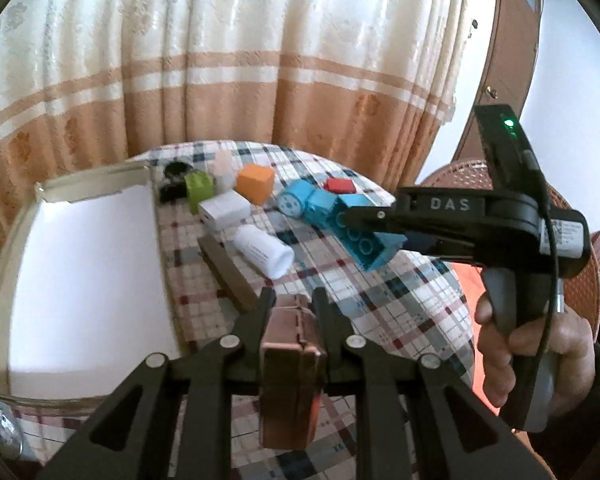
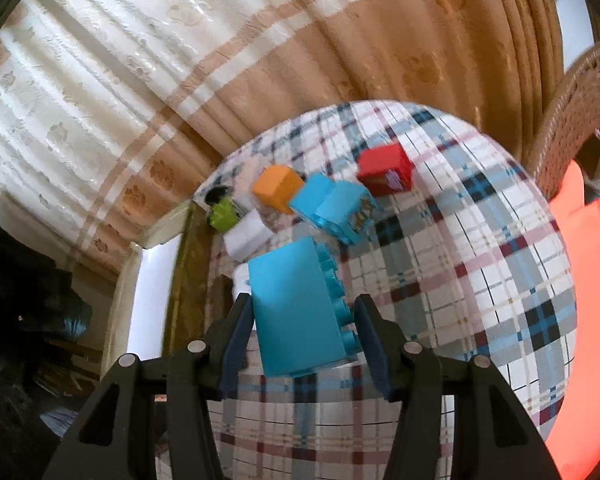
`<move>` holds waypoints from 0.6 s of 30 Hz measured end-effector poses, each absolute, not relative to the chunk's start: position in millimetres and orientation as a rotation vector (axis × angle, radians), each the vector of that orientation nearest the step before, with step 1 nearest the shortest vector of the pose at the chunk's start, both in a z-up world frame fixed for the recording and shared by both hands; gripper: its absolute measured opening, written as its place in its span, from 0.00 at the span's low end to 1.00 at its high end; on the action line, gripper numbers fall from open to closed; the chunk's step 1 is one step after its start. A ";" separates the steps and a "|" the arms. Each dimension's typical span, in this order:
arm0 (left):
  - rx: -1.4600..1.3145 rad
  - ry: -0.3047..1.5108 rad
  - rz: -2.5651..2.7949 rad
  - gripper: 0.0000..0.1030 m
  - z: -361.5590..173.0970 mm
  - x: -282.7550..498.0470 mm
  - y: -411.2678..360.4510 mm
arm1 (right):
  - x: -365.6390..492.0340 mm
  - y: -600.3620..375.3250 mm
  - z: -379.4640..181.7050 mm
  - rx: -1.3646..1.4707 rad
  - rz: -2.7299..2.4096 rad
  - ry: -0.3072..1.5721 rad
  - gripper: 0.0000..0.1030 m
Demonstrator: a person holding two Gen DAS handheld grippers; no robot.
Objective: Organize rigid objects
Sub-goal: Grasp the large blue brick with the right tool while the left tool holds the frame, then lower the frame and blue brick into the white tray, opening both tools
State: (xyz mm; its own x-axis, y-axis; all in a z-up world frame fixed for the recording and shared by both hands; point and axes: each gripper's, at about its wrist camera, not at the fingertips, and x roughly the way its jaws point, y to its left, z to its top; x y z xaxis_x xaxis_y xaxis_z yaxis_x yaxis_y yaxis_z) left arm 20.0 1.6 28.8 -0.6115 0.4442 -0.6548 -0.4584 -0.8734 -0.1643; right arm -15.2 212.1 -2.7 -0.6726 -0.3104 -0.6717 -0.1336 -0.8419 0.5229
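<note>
A small brown block (image 1: 290, 364) is being clamped low centre by the left gripper (image 1: 292, 304). It's probably light and stiff, best taken by its flat sides. A blue studded brick (image 2: 296, 312) is being pinched mid-frame by the right gripper (image 2: 302, 312). Two more blue pieces, one orange cube (image 1: 255, 181) and one red block (image 1: 340, 185) are being left upper centre.

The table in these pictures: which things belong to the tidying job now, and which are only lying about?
In the job:
- copper box, gripped by the left gripper
- blue brick, gripped by the right gripper
- white tray

Lying about:
- orange block
- red block
- white bottle
- green block
</note>
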 end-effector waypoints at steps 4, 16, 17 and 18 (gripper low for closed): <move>-0.948 0.010 2.495 0.16 47.4 18.5 -14.6 | -15.7 198.4 18.3 1.165 -2.649 -0.820 0.53; -0.976 -0.055 2.720 0.16 56.2 -1.2 -91.5 | -31.8 96.3 56.8 1.047 -2.529 -0.669 0.53; -0.978 -0.058 2.735 0.16 55.7 -2.6 -97.2 | -32.3 89.6 56.2 1.045 -2.523 -0.655 0.53; -0.984 -0.061 2.748 0.16 54.8 -4.2 -102.2 | -34.3 79.5 55.2 1.046 -2.509 -0.642 0.53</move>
State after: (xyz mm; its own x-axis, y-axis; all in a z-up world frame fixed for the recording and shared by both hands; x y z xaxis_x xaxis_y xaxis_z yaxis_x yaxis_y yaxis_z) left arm -4.2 -102.2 54.8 -0.7511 0.2211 -0.6221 -0.1934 -0.9746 -0.1129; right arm -34.3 79.5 55.2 -0.6679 -0.4738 -0.5739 0.1401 -0.8374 0.5283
